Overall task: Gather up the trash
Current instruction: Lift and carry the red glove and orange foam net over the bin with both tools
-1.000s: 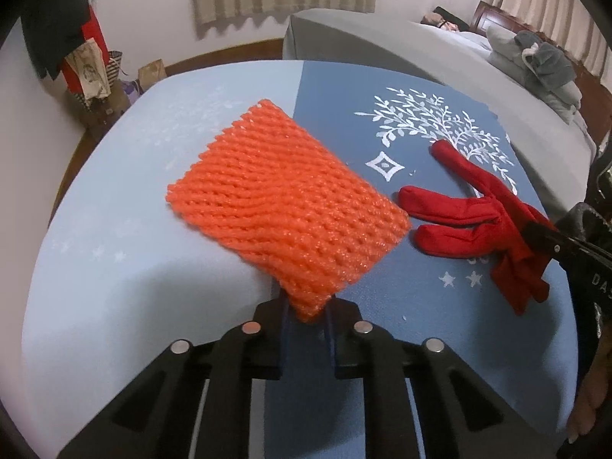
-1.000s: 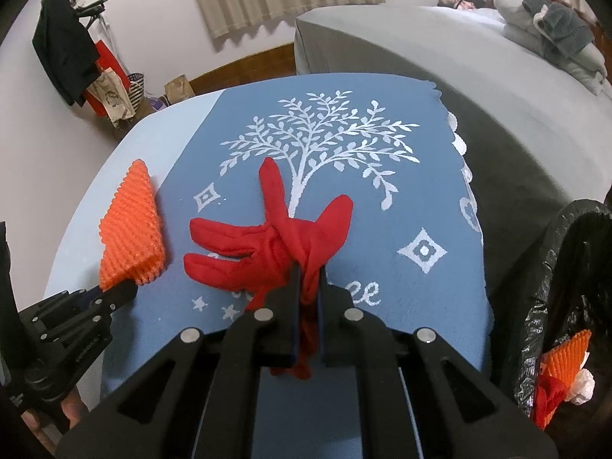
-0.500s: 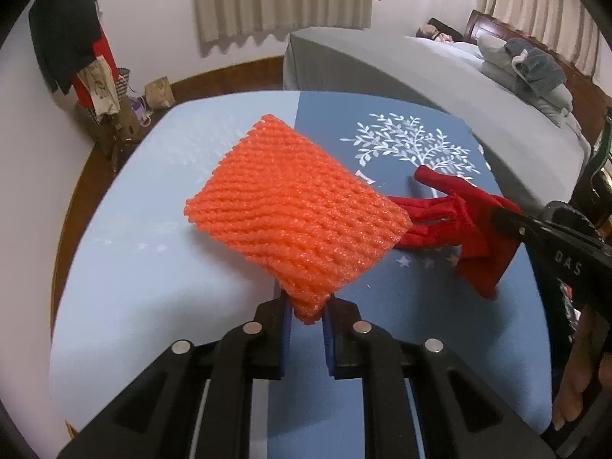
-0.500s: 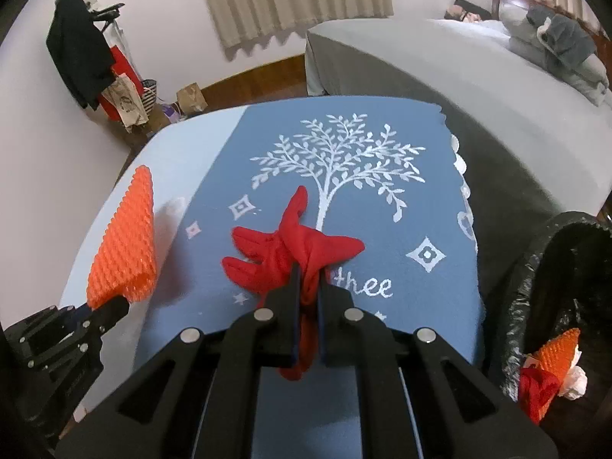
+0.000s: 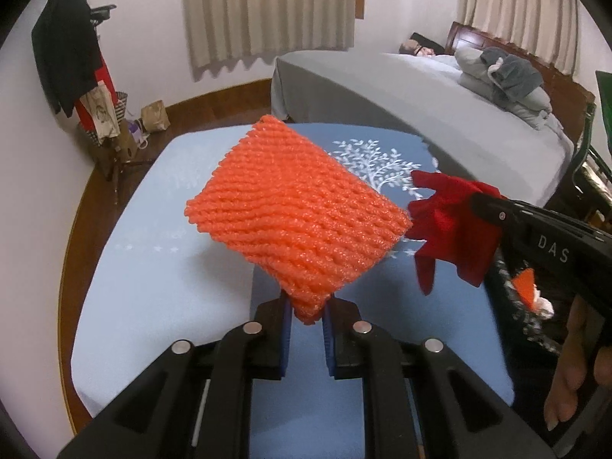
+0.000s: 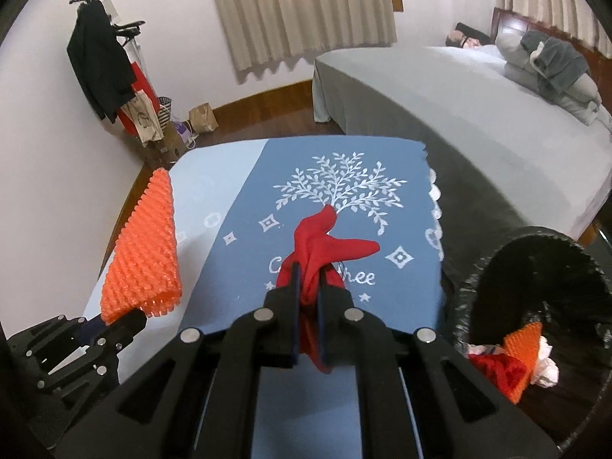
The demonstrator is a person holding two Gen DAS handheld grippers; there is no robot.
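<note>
My left gripper (image 5: pixel 306 315) is shut on a corner of an orange foam net (image 5: pixel 294 216) and holds it above the blue table (image 5: pixel 160 306). The net also shows at the left of the right wrist view (image 6: pixel 147 252). My right gripper (image 6: pixel 307 287) is shut on a red glove (image 6: pixel 325 244) and holds it above the dark blue cloth (image 6: pixel 248 206). The glove also shows at the right of the left wrist view (image 5: pixel 447 225). A bin lined with a black bag (image 6: pixel 535 267) stands to the right of the table, with orange, red and white trash (image 6: pixel 512 359) inside.
A grey bed (image 6: pixel 459 107) with pillows lies behind and to the right of the table. A coat stand (image 6: pixel 103 72) with bags at its foot stands by the left wall. Wooden floor lies between the table and the bed.
Both grippers have risen from the table. The foam net and the red glove now hang in the air. The right gripper has moved toward the bin.
</note>
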